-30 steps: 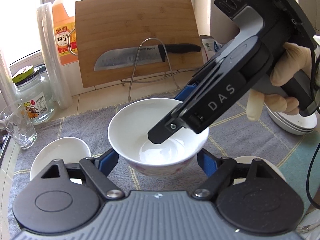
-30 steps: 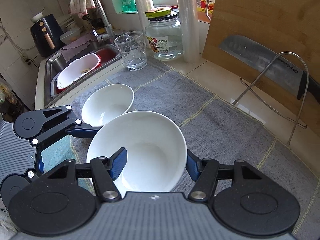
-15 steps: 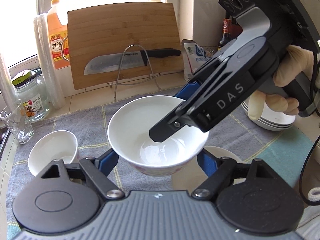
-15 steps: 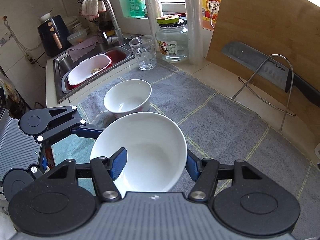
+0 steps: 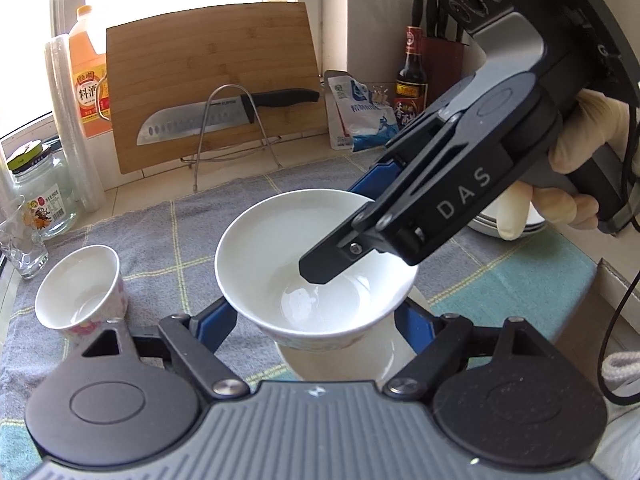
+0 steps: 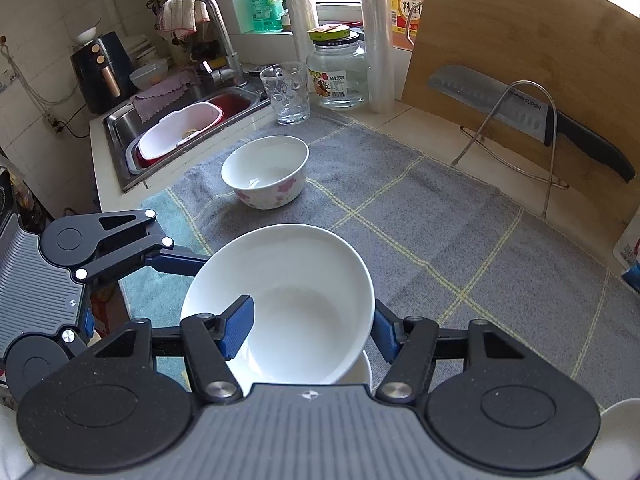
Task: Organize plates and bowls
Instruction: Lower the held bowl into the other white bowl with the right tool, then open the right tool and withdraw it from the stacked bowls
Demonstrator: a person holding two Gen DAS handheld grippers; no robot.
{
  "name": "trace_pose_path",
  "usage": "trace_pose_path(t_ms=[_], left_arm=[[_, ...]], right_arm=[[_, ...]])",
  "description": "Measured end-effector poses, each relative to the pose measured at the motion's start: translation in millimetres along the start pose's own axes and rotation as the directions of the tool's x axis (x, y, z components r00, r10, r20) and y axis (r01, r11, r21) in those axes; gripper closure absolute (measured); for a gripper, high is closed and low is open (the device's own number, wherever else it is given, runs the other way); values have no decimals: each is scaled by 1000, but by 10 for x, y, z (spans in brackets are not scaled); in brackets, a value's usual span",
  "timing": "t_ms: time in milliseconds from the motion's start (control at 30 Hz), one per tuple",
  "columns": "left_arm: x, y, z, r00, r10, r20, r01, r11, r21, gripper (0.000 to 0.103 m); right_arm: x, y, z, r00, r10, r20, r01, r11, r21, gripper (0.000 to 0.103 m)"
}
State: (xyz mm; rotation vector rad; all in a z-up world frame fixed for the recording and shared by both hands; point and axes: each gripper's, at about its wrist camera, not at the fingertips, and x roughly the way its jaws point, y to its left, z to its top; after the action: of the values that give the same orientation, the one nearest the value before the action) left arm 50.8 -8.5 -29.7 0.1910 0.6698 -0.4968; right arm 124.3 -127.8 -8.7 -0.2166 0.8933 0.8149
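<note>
A large white bowl (image 5: 272, 248) hangs above the grey cloth (image 5: 168, 240), held from two sides. My left gripper (image 5: 312, 320) is shut on its lower body, a blue finger on each side. My right gripper (image 5: 348, 228) comes in from the right and is shut on the bowl's rim, one finger inside and one outside. In the right wrist view the bowl (image 6: 296, 280) fills the right gripper (image 6: 312, 328), and the left gripper's finger (image 6: 176, 260) meets its left side. A white dish (image 5: 340, 360) lies directly beneath. A small flowered bowl (image 5: 80, 296) stands on the cloth to the left.
Stacked white plates (image 5: 504, 226) sit at the right behind a gloved hand (image 5: 580, 148). A cutting board (image 5: 208, 72), a knife (image 5: 224, 116) on a wire rack, a glass (image 6: 286, 92), a jar (image 6: 338, 74) and bottles line the back. A sink (image 6: 180, 128) lies beyond the cloth's left end.
Both grippers have carried the large bowl to the right across the cloth. The small bowl, glass and jar have fallen away to the left, and a white dish now shows under the held bowl.
</note>
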Motion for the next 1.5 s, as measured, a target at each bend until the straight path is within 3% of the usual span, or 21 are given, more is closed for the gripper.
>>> trace_pose_path(t_ms=[533,1267,1333,1467,1500], left_arm=[[42,-158,-107,997,-46,-62,46,999,3,18],[102,-162,-130,995,-46,-88,48,999,14,17],[112,-173,-139,995,-45,-91,47,999,21,14],[64,-177,-142,996,-61,-70,63,998,31,6],[56,-171,-144,996,-63,-70,65,997,31,6]], right_arm=[[33,-6,-281,999,-7,-47,9,999,39,35],[103,-12,-324,998,-22,-62,24,999,34,35],[105,-11,-328,998,-30,-61,32,999,34,31],[76,-1,-338,999,-34,-41,35,999,36,4],[68,9,-338,999,-41,-35,42,999,32,2]])
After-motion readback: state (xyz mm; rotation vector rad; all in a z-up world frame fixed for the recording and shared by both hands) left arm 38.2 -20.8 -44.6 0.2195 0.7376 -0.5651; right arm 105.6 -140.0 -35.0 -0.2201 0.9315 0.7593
